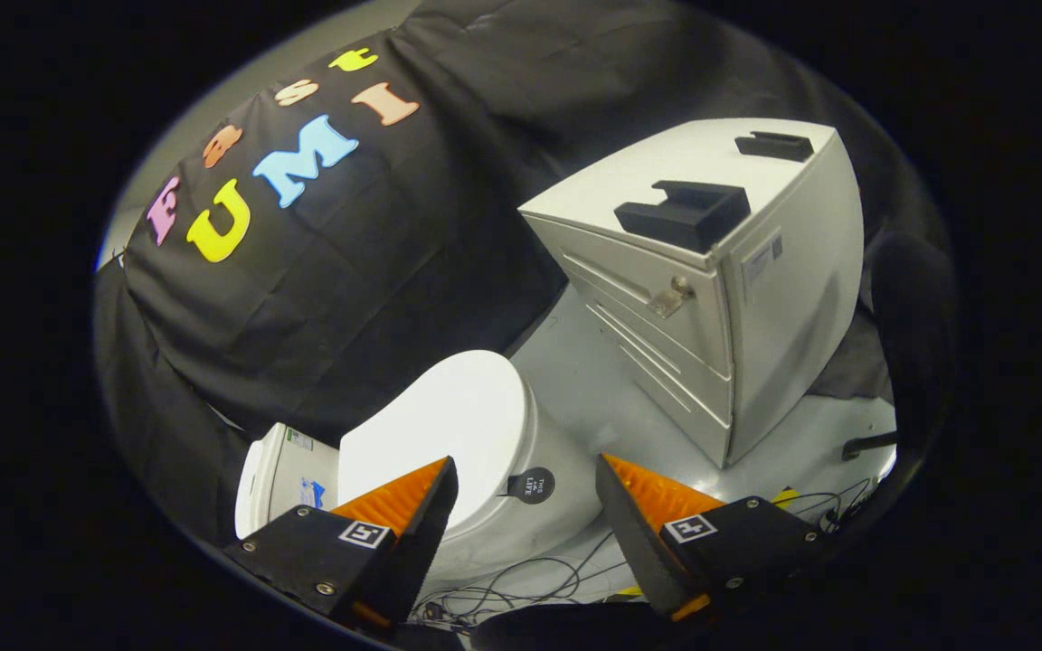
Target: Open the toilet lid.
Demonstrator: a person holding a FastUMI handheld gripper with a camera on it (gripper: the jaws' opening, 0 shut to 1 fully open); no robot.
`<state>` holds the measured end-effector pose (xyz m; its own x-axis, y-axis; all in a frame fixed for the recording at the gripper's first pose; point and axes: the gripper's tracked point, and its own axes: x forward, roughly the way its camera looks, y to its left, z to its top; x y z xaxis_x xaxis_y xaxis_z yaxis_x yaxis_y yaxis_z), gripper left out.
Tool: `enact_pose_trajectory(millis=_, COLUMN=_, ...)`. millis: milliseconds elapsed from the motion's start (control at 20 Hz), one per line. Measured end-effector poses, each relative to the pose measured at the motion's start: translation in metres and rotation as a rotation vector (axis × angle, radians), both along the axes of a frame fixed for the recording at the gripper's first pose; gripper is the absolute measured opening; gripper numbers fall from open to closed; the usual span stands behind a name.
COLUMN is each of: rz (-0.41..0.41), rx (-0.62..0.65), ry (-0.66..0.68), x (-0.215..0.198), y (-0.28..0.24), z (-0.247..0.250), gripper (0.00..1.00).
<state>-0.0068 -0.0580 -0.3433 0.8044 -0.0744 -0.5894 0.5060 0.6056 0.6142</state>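
Black cloth (412, 226) drapes the back of the booth, and below it a pale grey floor (593, 398) runs toward us. On that floor stands a white toilet (503, 488), tilted in this fisheye look, its lid (449, 425) down flat over the bowl. The tank (281, 479) sits behind the lid, up against the cloth. A small round dark tag (532, 485) hangs off the lid's front edge, on the side nearer the cabinet.

And the gripper (525, 484) hovers with its fingers spread well apart, nothing between them but air and the toilet beyond. One finger (412, 506) overlaps the lid's near edge in the view; whether it touches, I cannot tell. The other finger (639, 515) hangs over bare floor, just beside the bowl. So the lid lies just ahead of the fingers, leaning toward the first one, with the tag almost dead centre in the gap.

Off past the second finger, a white cabinet (711, 298) stands on the floor, apart from the toilet, with two dark brackets (684, 215) on top and a small metal latch (673, 297) on its front. Thin cables (521, 583) trail across the floor beneath the bowl, near the fingers.
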Motion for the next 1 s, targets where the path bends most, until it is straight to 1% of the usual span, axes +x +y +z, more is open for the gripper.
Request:
enact_pose_trajectory(millis=50, rz=-0.013, rx=0.011, ry=0.019, x=-0.001, y=-0.002, z=-0.009, gripper=0.94)
enact_pose_trajectory(millis=100, rz=-0.009, rx=0.015, ry=0.035, x=-0.003, y=0.000, z=-0.017, gripper=0.94)
enact_pose_trajectory(millis=200, rz=0.011, rx=0.048, ry=0.026, x=0.001, y=0.007, z=-0.032, gripper=0.94)
enact_pose_trajectory(millis=400, rz=-0.006, rx=0.212, ry=0.027, x=0.022, y=0.030, z=-0.060, gripper=0.91)
enact_pose_trajectory(millis=500, rz=-0.008, rx=0.270, ry=0.046, x=0.030, y=0.039, z=-0.076, gripper=0.88)
enact_pose_trajectory(millis=600, rz=-0.013, rx=0.299, ry=0.074, x=0.036, y=0.043, z=-0.093, gripper=0.82)
enact_pose_trajectory(millis=700, rz=-0.027, rx=0.344, ry=0.075, x=0.047, y=0.048, z=-0.103, gripper=0.76)
enact_pose_trajectory(millis=800, rz=-0.042, rx=0.413, ry=0.064, x=0.059, y=0.056, z=-0.113, gripper=0.65)
enact_pose_trajectory(millis=850, rz=-0.050, rx=0.444, ry=0.049, x=0.064, y=0.057, z=-0.117, gripper=0.62)
enact_pose_trajectory(millis=1000, rz=-0.069, rx=0.482, ry=0.028, x=0.071, y=0.058, z=-0.128, gripper=0.57)
